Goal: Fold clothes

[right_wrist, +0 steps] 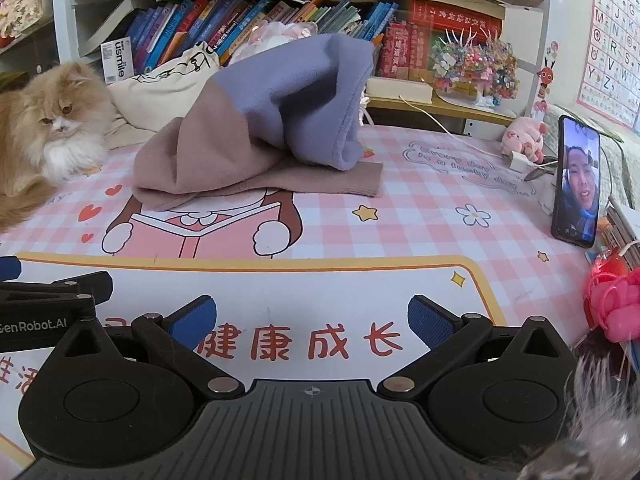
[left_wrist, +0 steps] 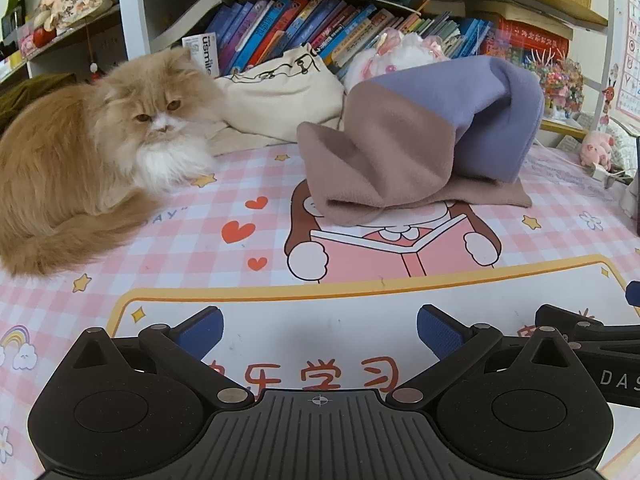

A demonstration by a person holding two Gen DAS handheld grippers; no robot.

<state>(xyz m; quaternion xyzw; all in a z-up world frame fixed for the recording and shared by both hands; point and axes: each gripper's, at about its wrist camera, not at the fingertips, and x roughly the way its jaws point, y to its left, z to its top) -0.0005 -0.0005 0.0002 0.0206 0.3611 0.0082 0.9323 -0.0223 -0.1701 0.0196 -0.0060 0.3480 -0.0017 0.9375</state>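
Observation:
A brown and purple fleece garment (left_wrist: 416, 136) lies in a loose, humped heap on the pink checked desk mat (left_wrist: 240, 184), toward the back. It also shows in the right wrist view (right_wrist: 256, 132). My left gripper (left_wrist: 320, 332) is open and empty, low over the front of the mat, well short of the garment. My right gripper (right_wrist: 312, 322) is open and empty, beside the left one at the same distance from the garment. The right gripper's body shows at the right edge of the left wrist view (left_wrist: 592, 336). The left gripper's body shows at the left edge of the right wrist view (right_wrist: 52, 300).
A fluffy orange and white cat (left_wrist: 92, 148) lies on the mat at the left, close to the garment. A cream cloth bag (left_wrist: 280, 92) lies behind. A bookshelf (left_wrist: 320, 28) runs along the back. A phone (right_wrist: 576, 184) stands at the right, with a pink plush (right_wrist: 524, 136) and charger cable (right_wrist: 448, 124).

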